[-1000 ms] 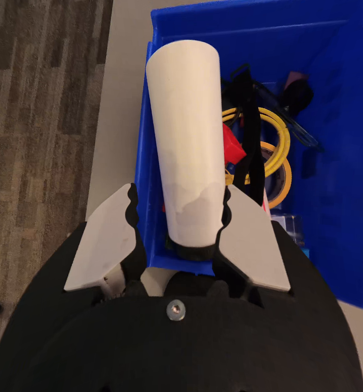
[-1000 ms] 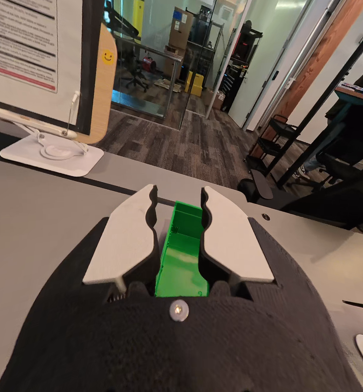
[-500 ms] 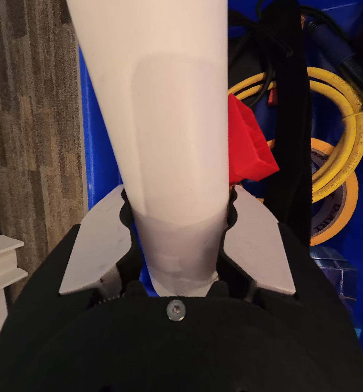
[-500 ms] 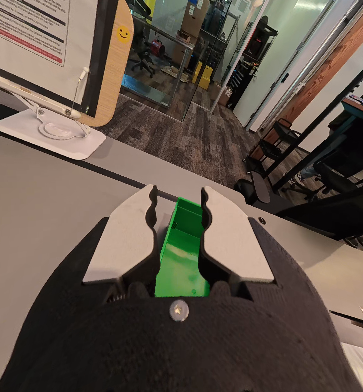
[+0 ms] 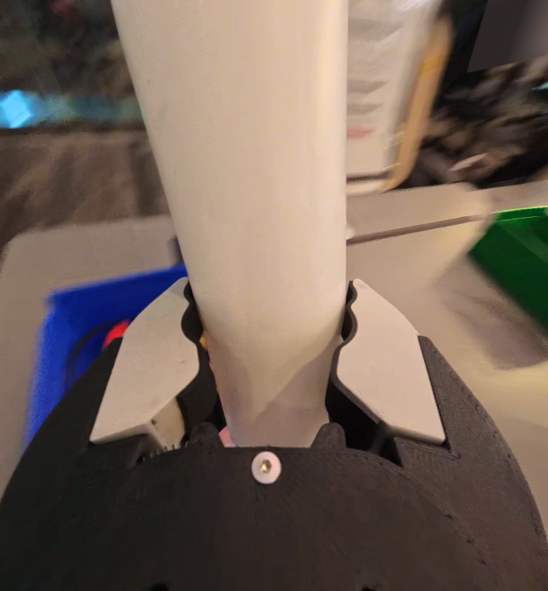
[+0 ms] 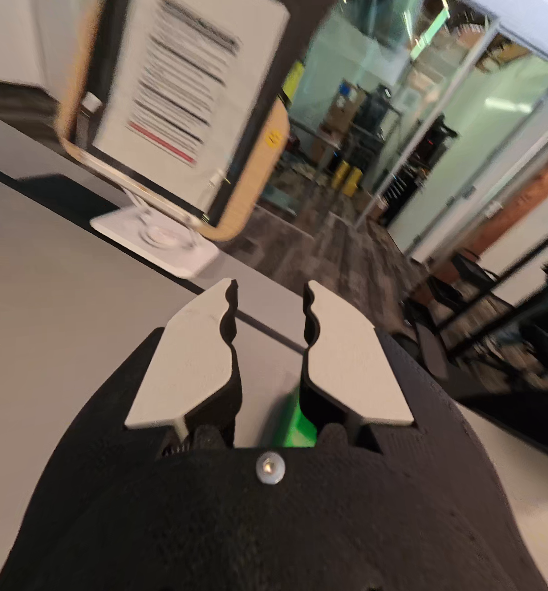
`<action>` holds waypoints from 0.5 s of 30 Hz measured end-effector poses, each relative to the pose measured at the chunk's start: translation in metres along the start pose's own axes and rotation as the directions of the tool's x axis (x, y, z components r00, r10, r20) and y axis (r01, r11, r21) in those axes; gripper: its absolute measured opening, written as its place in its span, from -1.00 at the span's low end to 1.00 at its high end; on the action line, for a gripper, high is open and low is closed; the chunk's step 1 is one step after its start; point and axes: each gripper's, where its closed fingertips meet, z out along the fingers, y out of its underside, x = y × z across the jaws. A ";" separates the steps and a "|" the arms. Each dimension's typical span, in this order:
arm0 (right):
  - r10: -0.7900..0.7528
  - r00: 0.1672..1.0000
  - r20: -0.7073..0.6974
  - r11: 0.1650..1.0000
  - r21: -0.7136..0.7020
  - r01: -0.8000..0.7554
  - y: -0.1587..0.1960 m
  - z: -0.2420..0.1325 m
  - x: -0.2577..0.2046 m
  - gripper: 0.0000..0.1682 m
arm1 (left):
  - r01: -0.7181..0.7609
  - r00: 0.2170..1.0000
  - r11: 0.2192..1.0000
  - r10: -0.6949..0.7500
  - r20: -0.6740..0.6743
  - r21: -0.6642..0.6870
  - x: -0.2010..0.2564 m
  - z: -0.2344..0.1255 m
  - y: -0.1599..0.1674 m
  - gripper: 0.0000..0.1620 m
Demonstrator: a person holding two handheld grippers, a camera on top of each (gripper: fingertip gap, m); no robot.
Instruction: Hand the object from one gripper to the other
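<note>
A long white tapered tube (image 5: 247, 166) stands up between the fingers of my left gripper (image 5: 269, 284), which is shut on its narrow lower end. The tube's top runs out of the frame. It is held above the blue bin (image 5: 74, 319), over the grey table (image 5: 410, 281). My right gripper (image 6: 270, 284) is open and empty, held above the table (image 6: 74, 287). A green bin (image 6: 298, 425) shows low between its fingers, lying on the table beneath it. The same green bin shows at the right of the left wrist view (image 5: 528, 275). Neither gripper shows in the other's view.
The blue bin holds red and dark items, mostly hidden by my left gripper. A sign on a white stand (image 6: 157, 236) sits at the table's far edge. Beyond the table are a carpeted floor, glass walls and black chairs (image 6: 458, 287). My right fingertips sit around 50 cm from my left ones.
My left gripper has closed on the white tube, lifted it out of the blue bin and tilted up toward the room. My right gripper has swung left and upward; the green bin slid down in its view.
</note>
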 end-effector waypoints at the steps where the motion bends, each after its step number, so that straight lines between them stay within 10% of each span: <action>1: 0.017 0.998 0.067 0.997 0.074 -0.022 -0.014 0.001 -0.017 -0.52 | -0.032 0.991 0.996 0.042 -0.128 0.079 0.036 -0.002 -0.017 0.08; 6: 0.120 0.840 0.529 0.888 0.321 -0.329 -0.083 -0.021 -0.112 -0.37 | -0.079 0.813 0.956 0.226 -0.536 0.282 0.186 0.002 -0.040 0.08; 15: 0.337 0.488 0.805 0.731 0.103 -0.674 -0.102 -0.023 -0.178 0.01 | -0.231 0.758 0.919 0.376 -0.533 0.319 0.263 0.051 -0.001 0.08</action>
